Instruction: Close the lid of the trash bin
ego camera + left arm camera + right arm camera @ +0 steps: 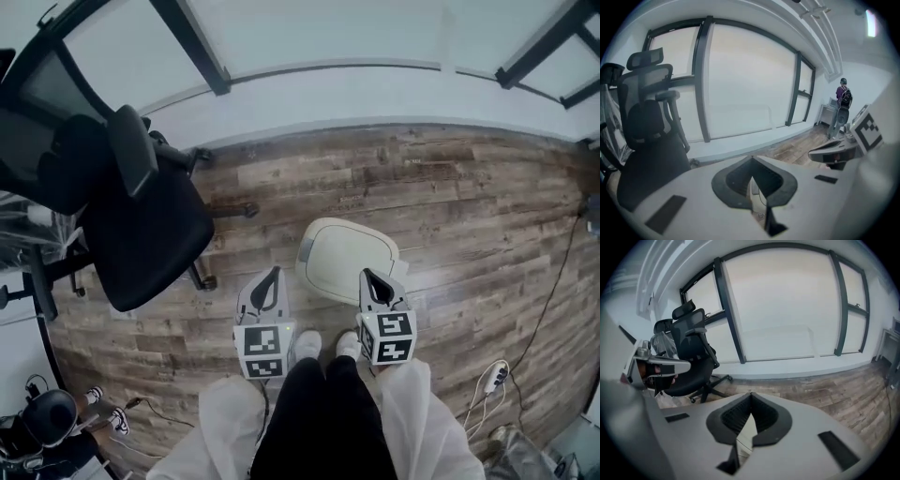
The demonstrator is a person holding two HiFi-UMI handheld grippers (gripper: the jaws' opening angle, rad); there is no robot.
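Observation:
A cream trash bin (345,258) stands on the wooden floor just ahead of the person's feet, seen from above, its lid lying flat with a grey catch at the left edge. My left gripper (273,273) hangs to the bin's left and my right gripper (367,275) over its near right edge; whether either touches it cannot be told. In the left gripper view the gripper (751,158) is shut and holds nothing. The gripper in the right gripper view (750,394) is shut too, also with nothing held. Both cameras look out at the window wall, so the bin is almost wholly hidden there.
A black office chair (141,225) stands close at the left, also in the gripper views (642,140) (691,352). A white power strip (489,378) with a cable lies at the right. White shoes (307,343) are between the grippers. A person (843,101) stands far off.

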